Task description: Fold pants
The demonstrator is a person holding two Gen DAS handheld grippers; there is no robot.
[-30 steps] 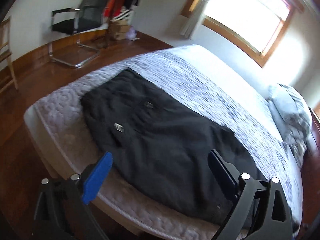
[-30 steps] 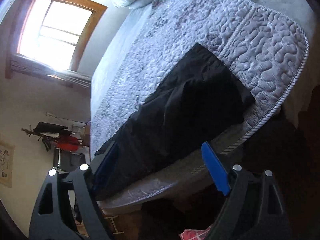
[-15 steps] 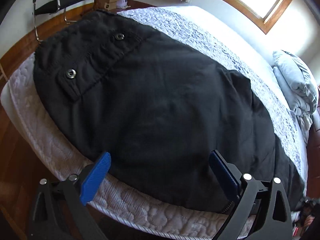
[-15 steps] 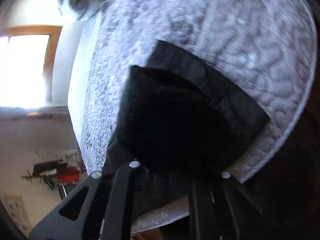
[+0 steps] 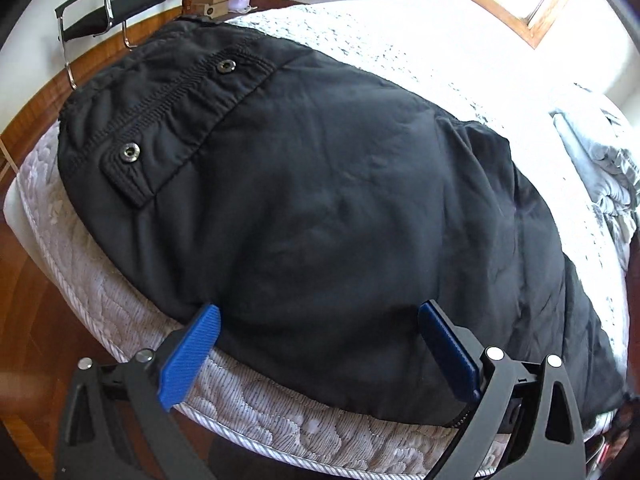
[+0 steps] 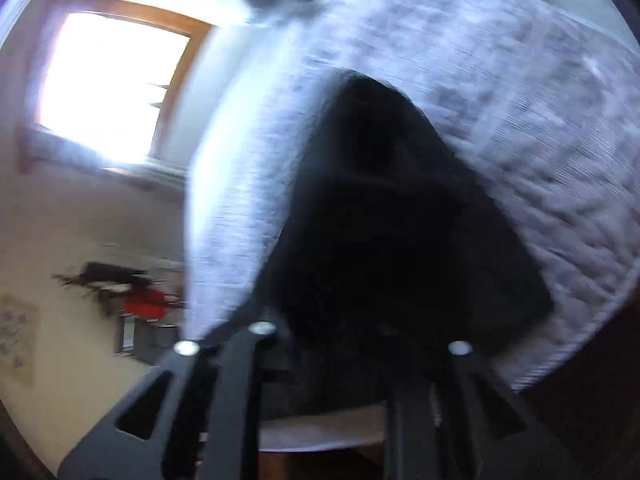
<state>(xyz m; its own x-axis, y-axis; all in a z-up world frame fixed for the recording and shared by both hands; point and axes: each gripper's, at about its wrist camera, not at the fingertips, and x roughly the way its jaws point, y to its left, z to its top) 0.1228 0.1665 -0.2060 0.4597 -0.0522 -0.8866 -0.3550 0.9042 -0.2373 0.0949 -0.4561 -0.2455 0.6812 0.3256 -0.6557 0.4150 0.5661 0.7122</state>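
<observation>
Clearly at the grasping stage: black pants (image 5: 320, 208) flat on mattress (image 5: 280, 412), waistband at ten o'clock. Left gripper (image 5: 320, 344) spread over near edge; right gripper (image 6: 352, 344) opening, pinch unclear through blur. Next, probably clamp that edge.

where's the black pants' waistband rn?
In the left wrist view, the black pants' elastic waistband with two metal snaps sits upper left, at the quilted white mattress's end nearest the black metal-framed chair.

quilted mattress (image 5: 100, 280); black chair (image 5: 108, 4), sunlit window (image 6: 108, 84)
</observation>
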